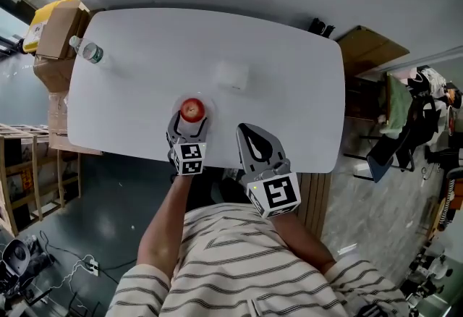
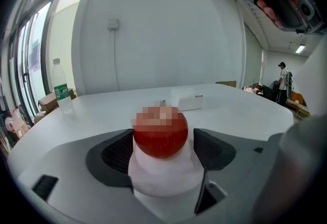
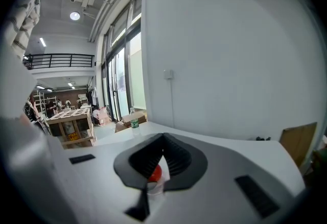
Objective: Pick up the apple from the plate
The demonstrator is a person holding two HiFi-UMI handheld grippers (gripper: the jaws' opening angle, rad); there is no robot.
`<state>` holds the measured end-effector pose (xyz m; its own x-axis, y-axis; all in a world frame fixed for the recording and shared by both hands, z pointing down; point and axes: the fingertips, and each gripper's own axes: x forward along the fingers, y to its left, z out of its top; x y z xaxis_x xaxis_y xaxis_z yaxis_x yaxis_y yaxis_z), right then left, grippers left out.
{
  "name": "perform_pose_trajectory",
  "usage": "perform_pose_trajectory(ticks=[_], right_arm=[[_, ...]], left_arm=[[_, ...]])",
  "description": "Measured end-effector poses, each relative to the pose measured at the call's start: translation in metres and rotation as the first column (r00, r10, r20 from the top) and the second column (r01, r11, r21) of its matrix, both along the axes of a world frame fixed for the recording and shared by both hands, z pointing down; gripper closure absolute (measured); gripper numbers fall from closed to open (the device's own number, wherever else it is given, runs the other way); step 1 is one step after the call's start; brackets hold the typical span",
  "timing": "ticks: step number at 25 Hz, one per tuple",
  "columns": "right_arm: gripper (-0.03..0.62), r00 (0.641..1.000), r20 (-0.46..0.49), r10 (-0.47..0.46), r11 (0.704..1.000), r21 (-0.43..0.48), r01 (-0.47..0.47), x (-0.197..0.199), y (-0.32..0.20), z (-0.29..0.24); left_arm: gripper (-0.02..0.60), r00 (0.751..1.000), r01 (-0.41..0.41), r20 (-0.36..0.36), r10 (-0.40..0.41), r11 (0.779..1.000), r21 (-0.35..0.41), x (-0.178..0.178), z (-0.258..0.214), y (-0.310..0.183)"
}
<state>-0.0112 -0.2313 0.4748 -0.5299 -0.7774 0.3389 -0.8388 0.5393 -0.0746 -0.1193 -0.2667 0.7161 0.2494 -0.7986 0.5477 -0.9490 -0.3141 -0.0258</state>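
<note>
A red apple (image 1: 192,108) (image 2: 161,134) rests on a small white plate (image 2: 163,174) near the front edge of the white table (image 1: 289,84). My left gripper (image 1: 187,125) (image 2: 164,149) is open, with one jaw on each side of the apple at plate height. A narrow gap shows on each side, so the pads (image 2: 118,152) are not pressing on the fruit. My right gripper (image 1: 248,136) (image 3: 163,139) is shut and empty, just to the right of the left one over the table's front edge. Through its jaws a sliver of the apple (image 3: 154,172) shows.
A plastic water bottle (image 1: 90,52) (image 2: 62,93) stands at the table's far left corner. A small white box (image 1: 233,75) (image 2: 190,102) lies beyond the apple. Cardboard boxes (image 1: 58,30) and wooden racks sit left of the table, a chair and clutter (image 1: 405,120) to the right.
</note>
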Motion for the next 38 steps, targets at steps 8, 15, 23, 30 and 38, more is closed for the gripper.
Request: perform_pose_trajectory(ticks=[8,15,23,30,38], right_arm=[[0.58,1.0,-0.003,-0.003,1.0,-0.005,0.003,-0.001,-0.001,0.001],[0.58,0.999,0.036,-0.027,0.998,-0.048,0.028,-0.004,0.001,0.005],[0.58,0.999,0.02,-0.04,0.998,-0.041,0.041,-0.008,0.004,0.005],[0.58,0.999,0.023,-0.04,0.999,-0.031,0.041,-0.006,0.006,0.0],[0.58,0.997,0.048,-0.052,0.999,-0.006,0.053,-0.012,0.007,-0.009]], left_arm=[[0.238,1.0,0.022,-0.013,-0.022,1.0,-0.009,-0.006,0.001,-0.005],[0.241,0.999,0.008,-0.042,-0.01,0.999,-0.044,-0.004,-0.002,0.002],[0.241,0.994,0.079,-0.073,-0.081,0.997,-0.023,-0.013,-0.025,0.009],[0.241,0.984,0.136,-0.12,-0.135,0.991,0.001,-0.015,-0.069,0.013],[0.241,0.987,0.124,-0.108,-0.122,0.992,0.016,-0.011,-0.116,0.024]])
